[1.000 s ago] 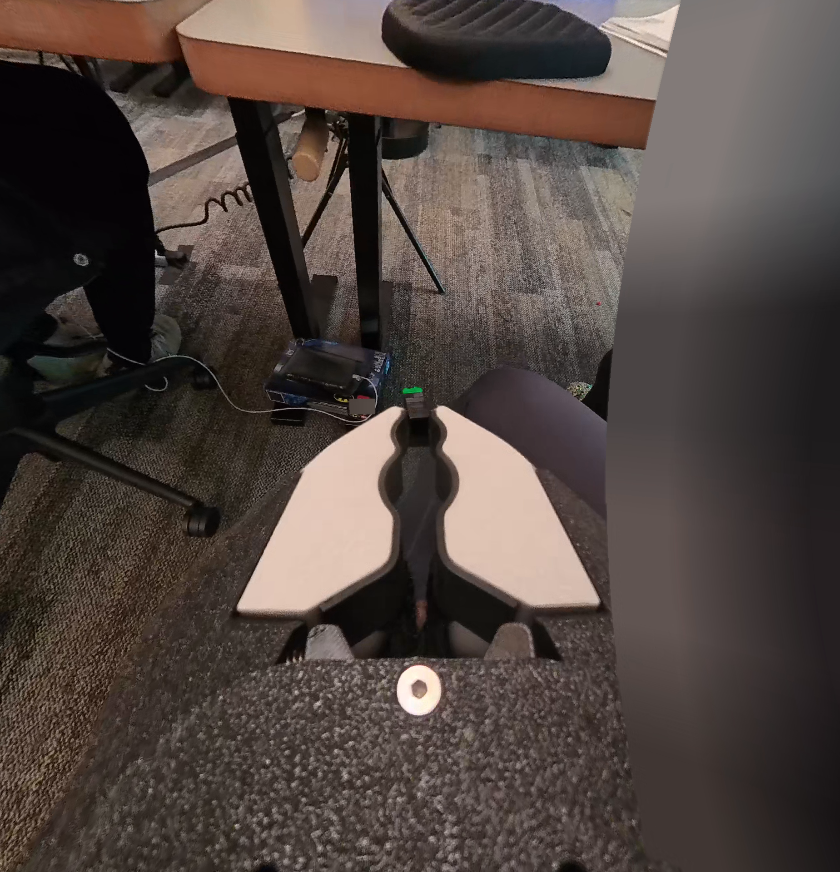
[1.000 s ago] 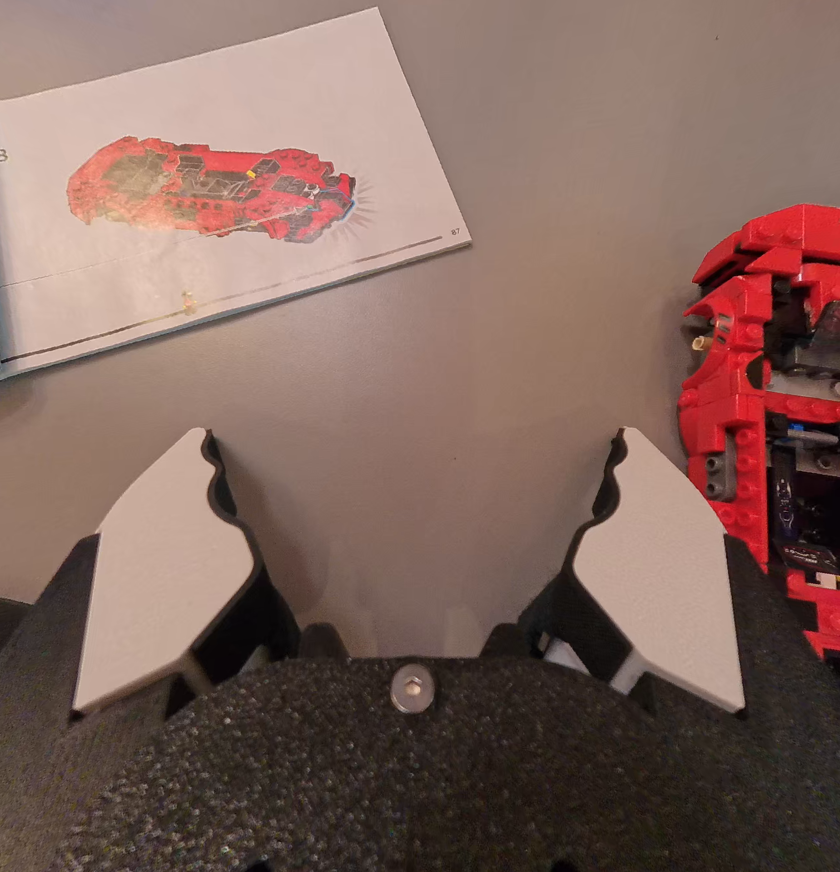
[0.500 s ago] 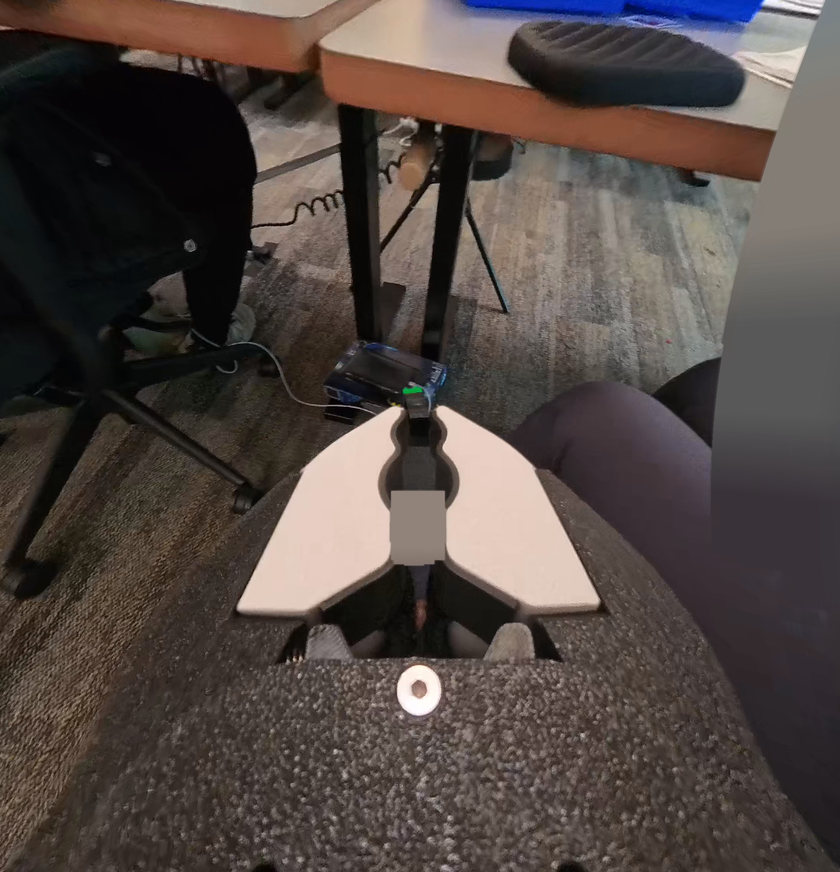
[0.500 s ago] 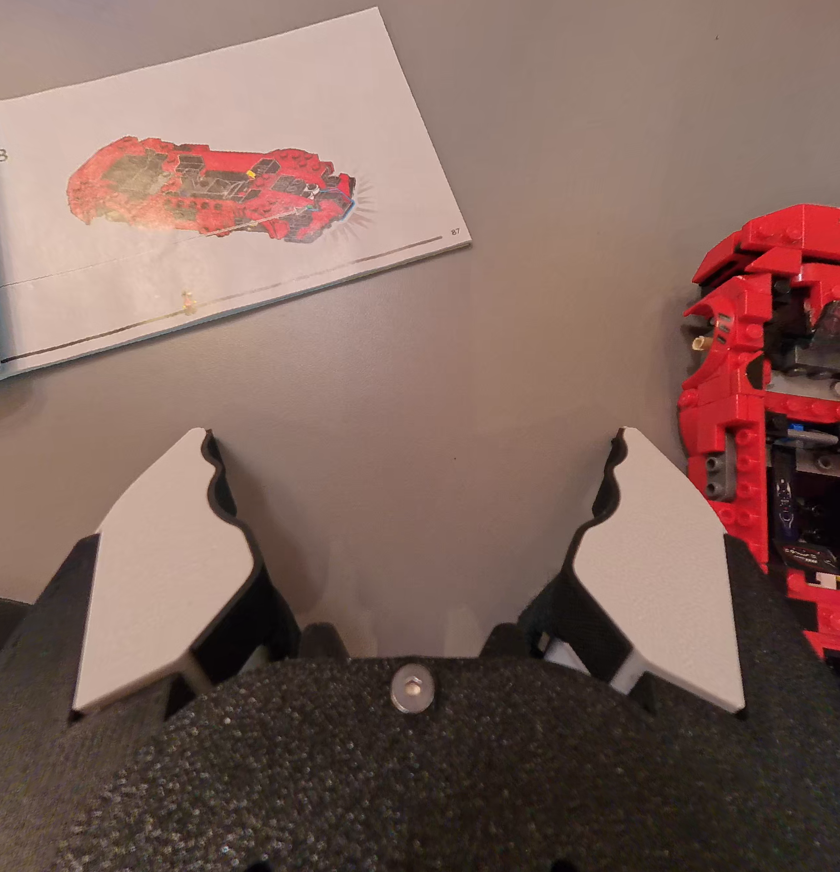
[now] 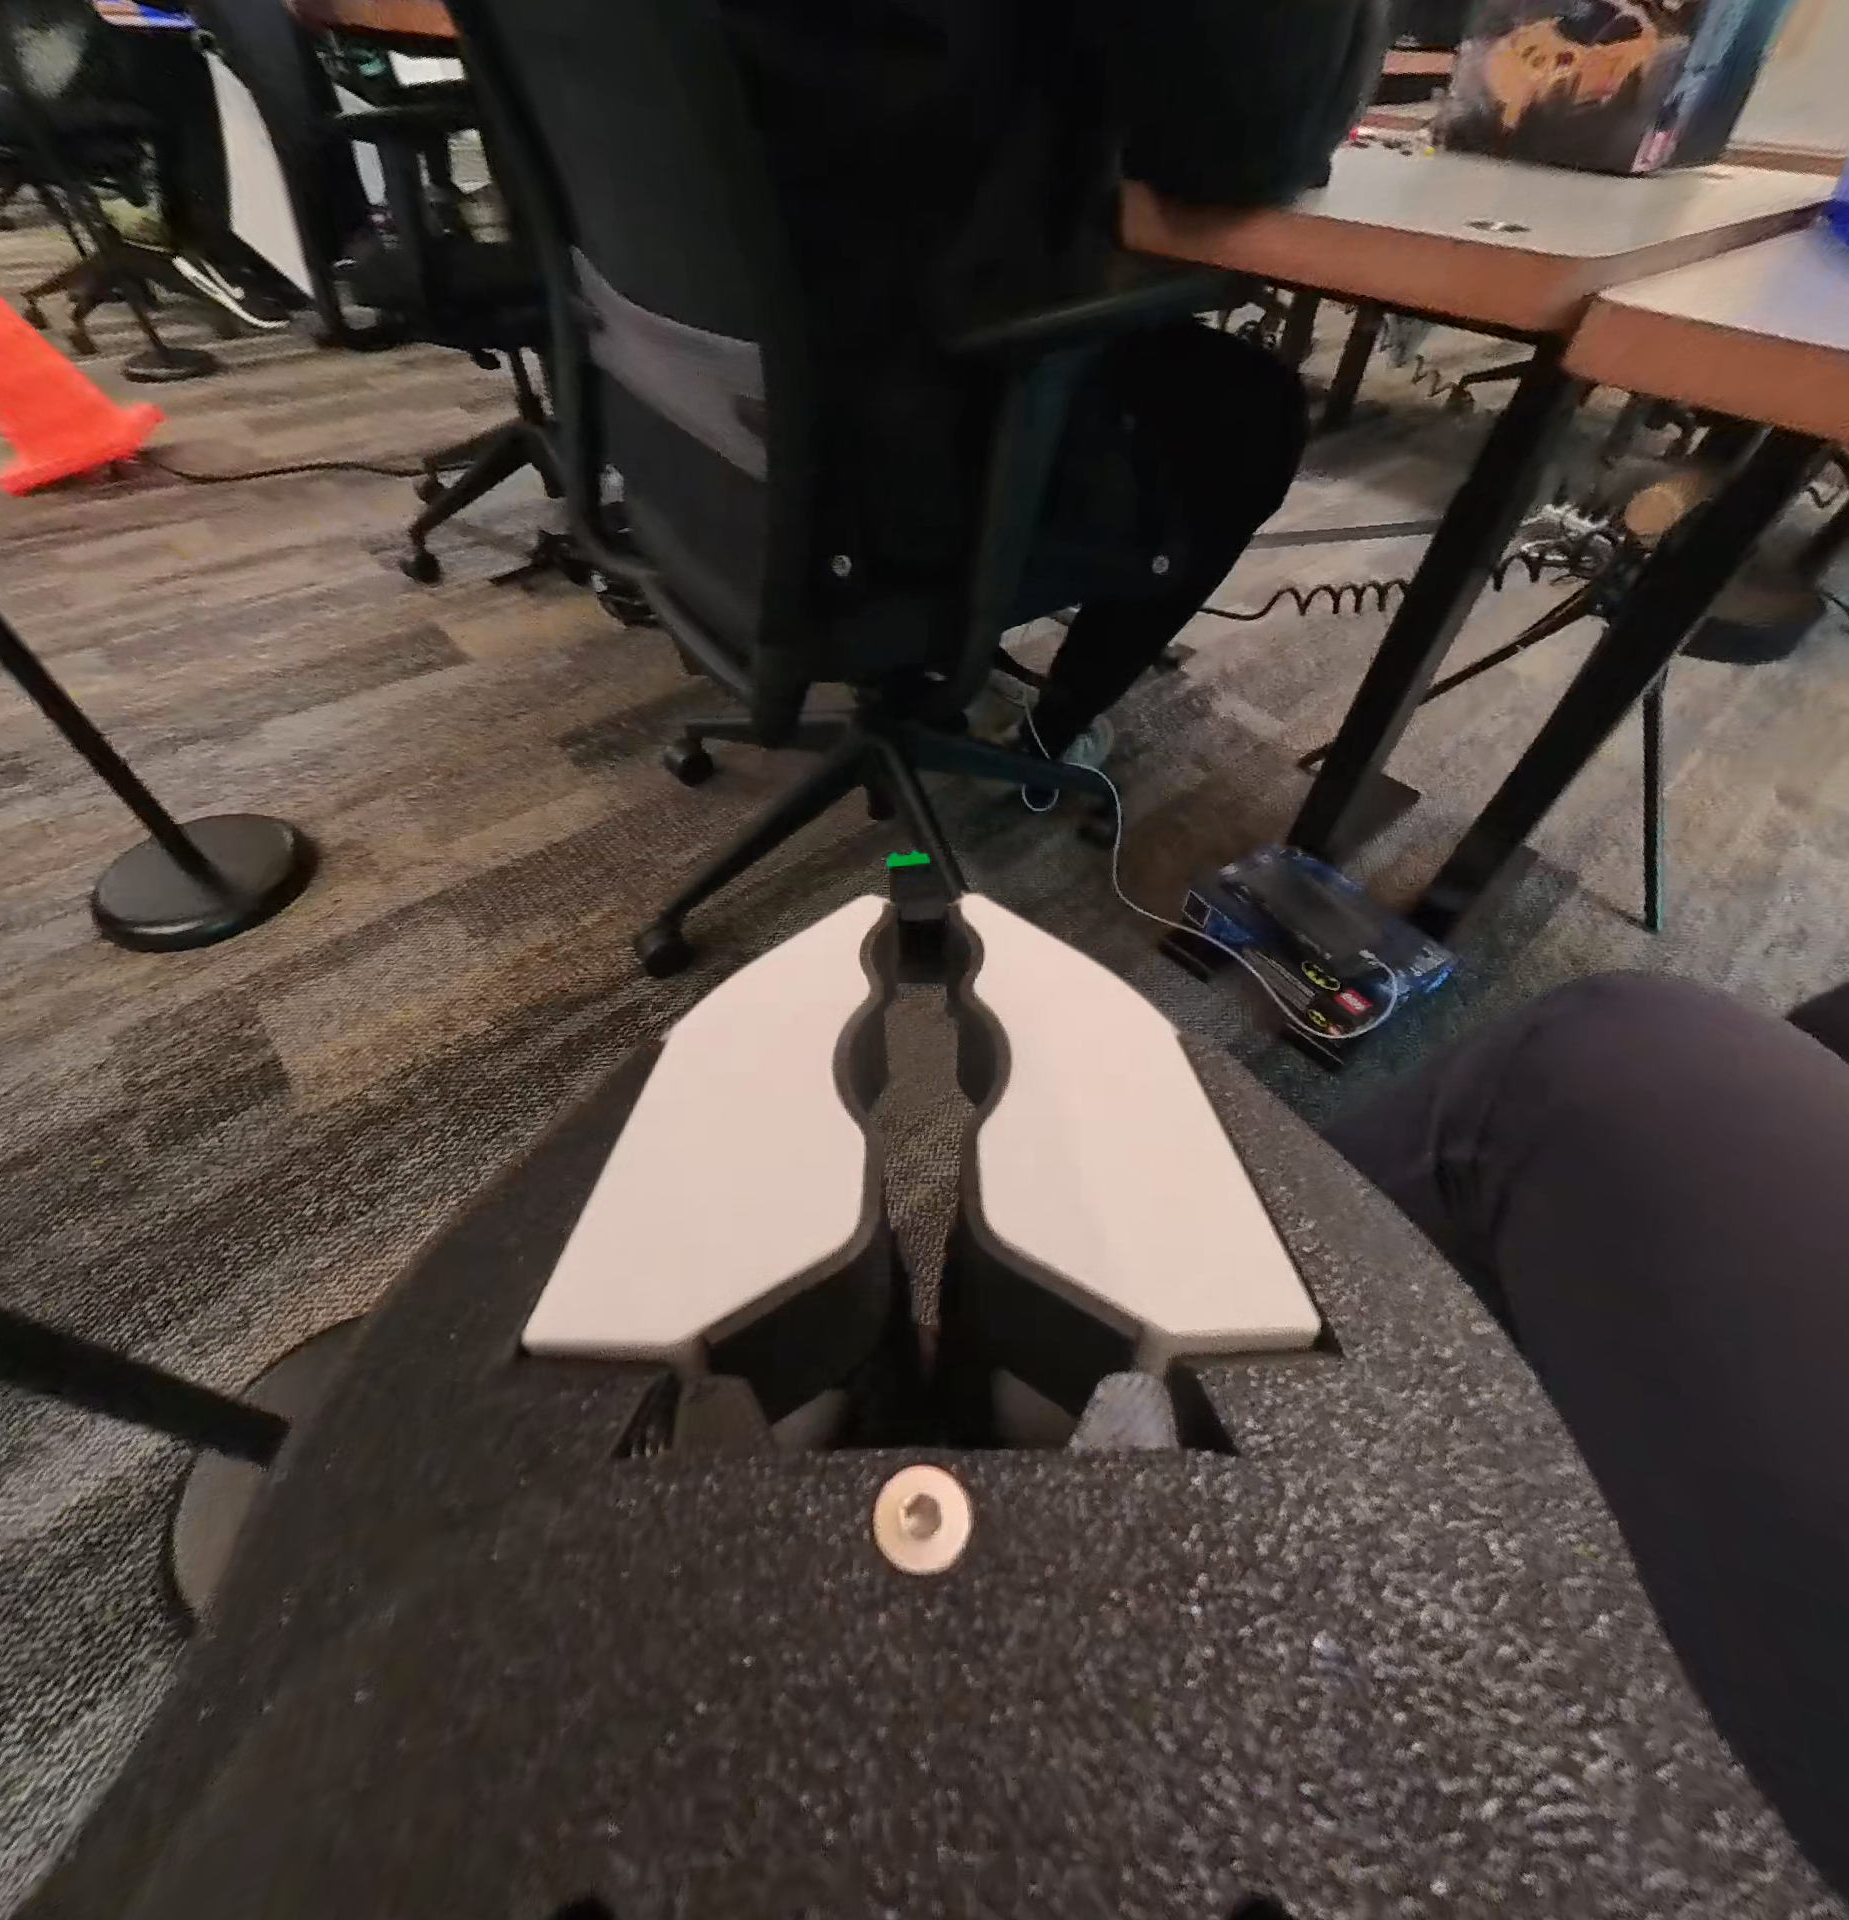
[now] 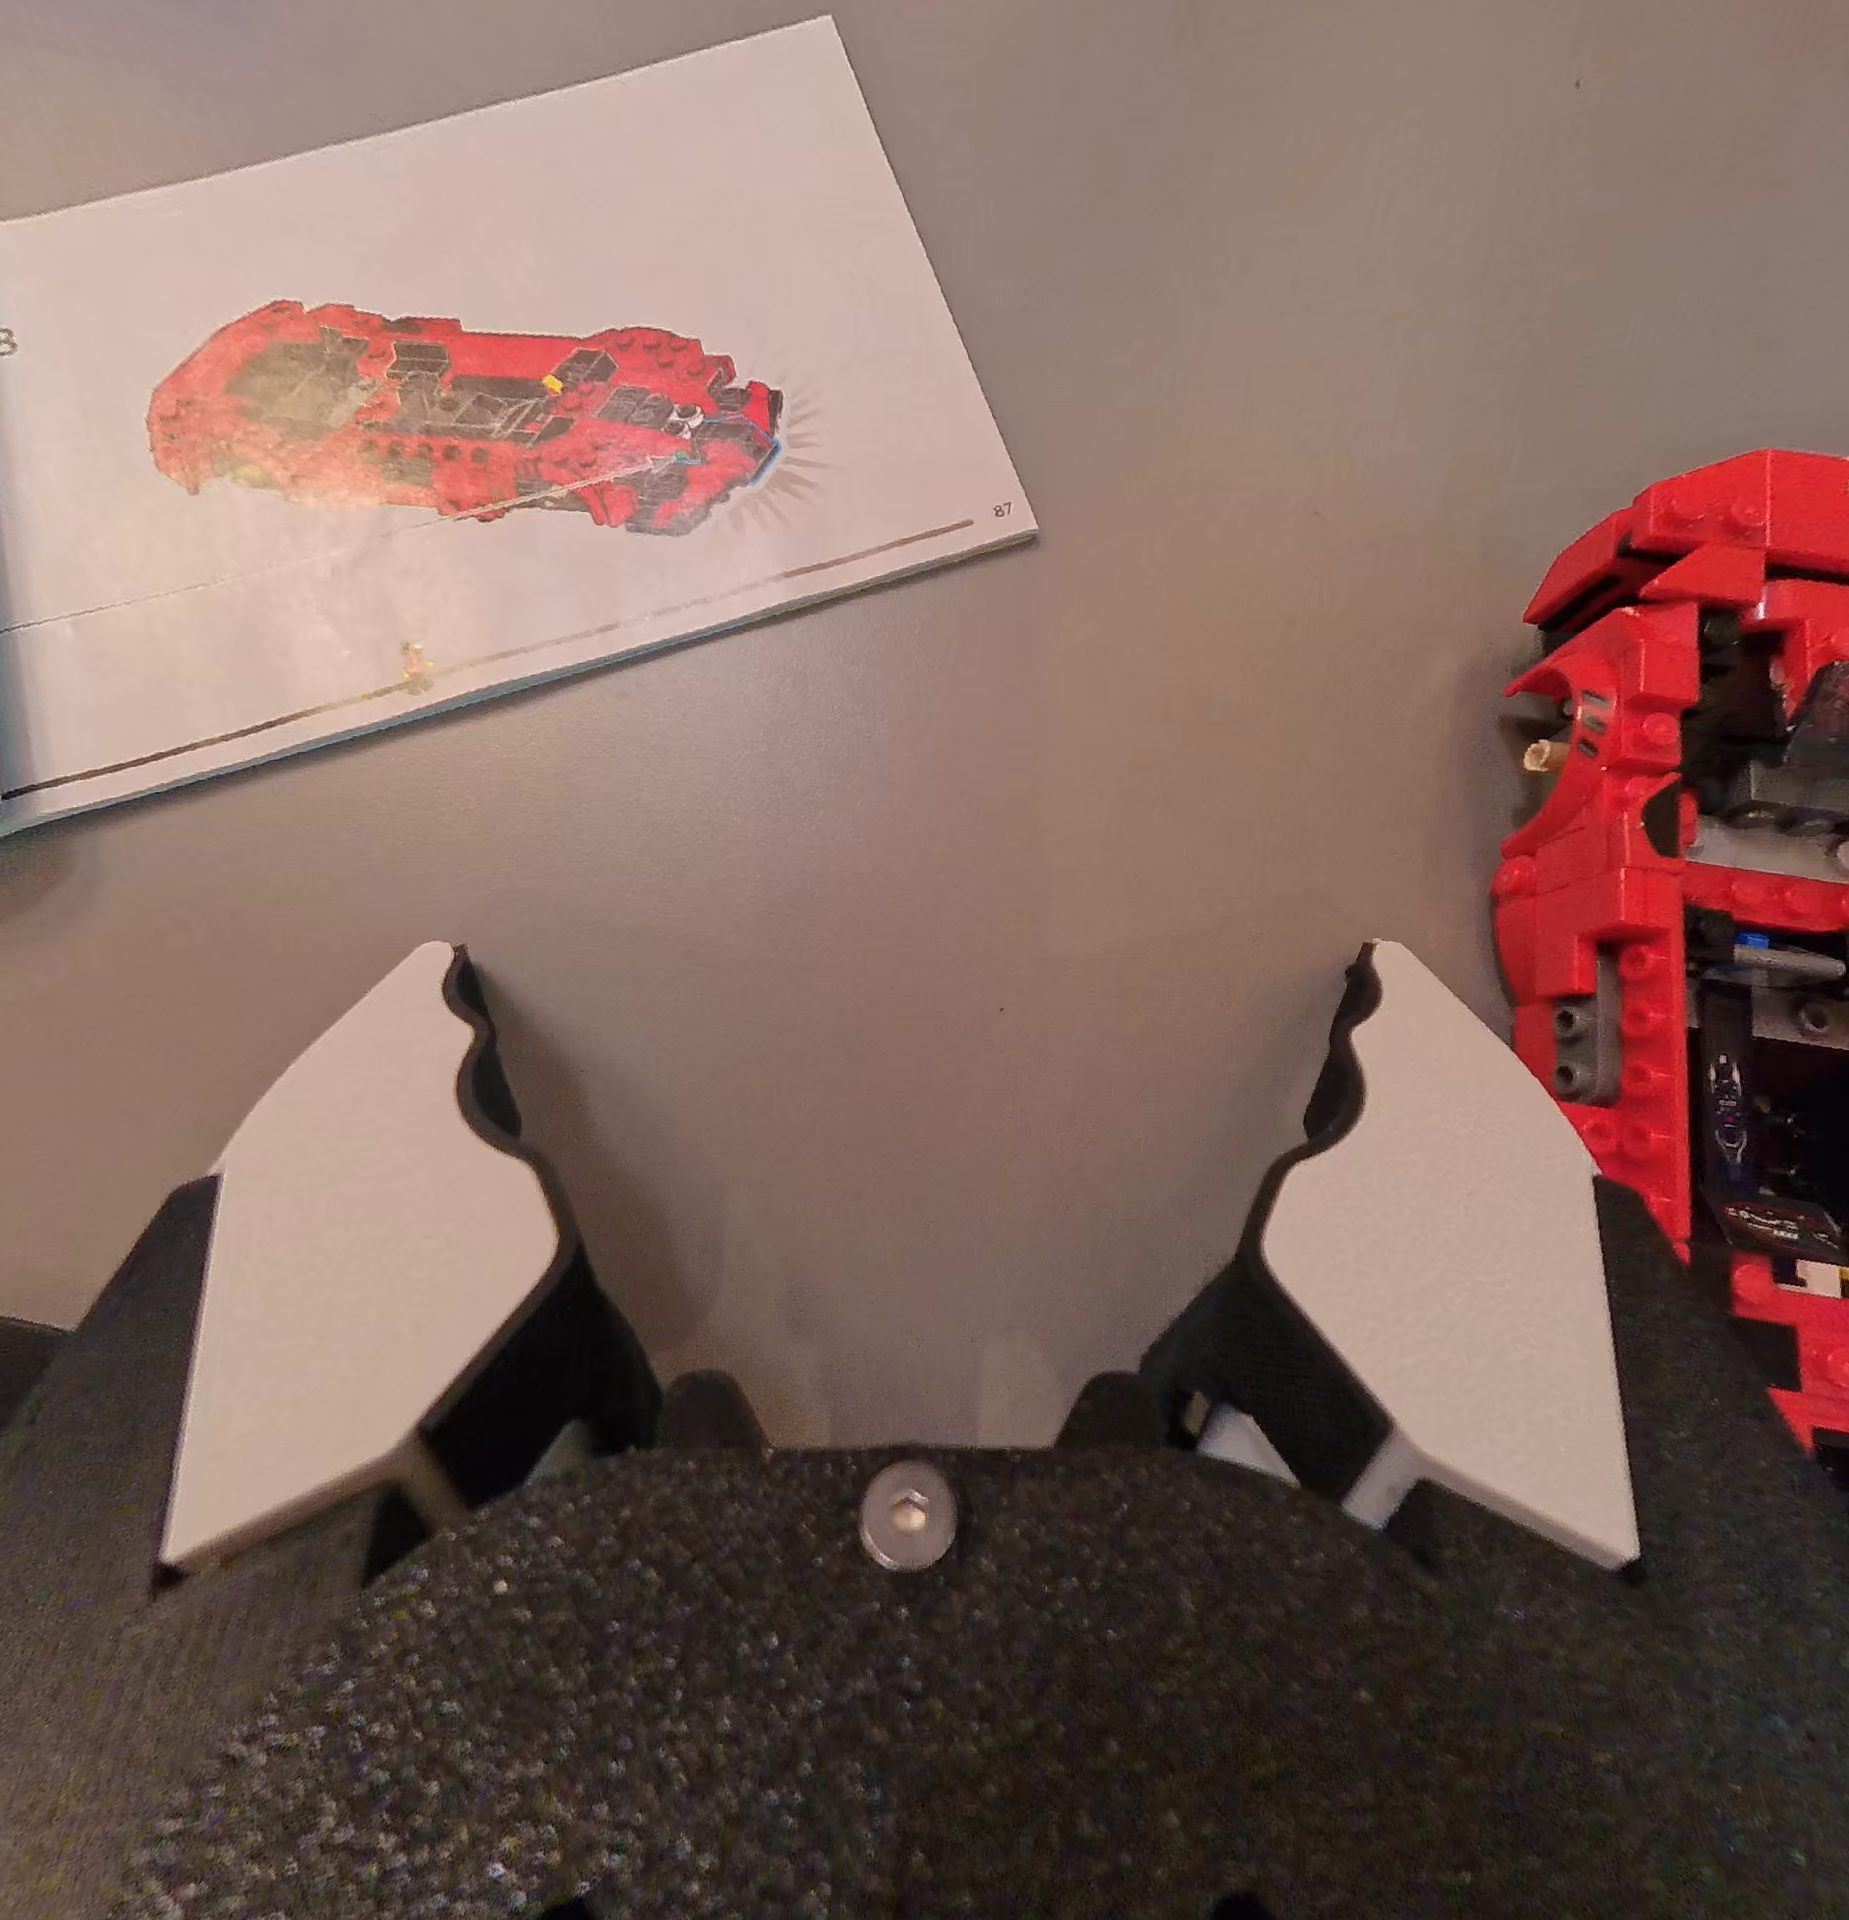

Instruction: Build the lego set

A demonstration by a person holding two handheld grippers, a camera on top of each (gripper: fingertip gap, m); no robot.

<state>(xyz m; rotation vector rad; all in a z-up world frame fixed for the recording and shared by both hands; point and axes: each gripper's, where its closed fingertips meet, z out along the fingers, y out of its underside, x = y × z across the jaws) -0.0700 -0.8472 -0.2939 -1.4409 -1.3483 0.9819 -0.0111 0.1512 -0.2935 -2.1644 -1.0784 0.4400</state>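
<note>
Left wrist view has swung off toward an office chair, left gripper clamping a small black-and-green piece; right gripper stays spread wide beside the red car.

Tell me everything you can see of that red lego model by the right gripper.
The lego model is a partly built red car body of studded plastic bricks, with curved red panels outside and black and grey parts in its open middle. It lies on the grey table, cut off by the picture's right edge. The open right gripper sits beside it; whether its near finger touches it I cannot tell.
</note>
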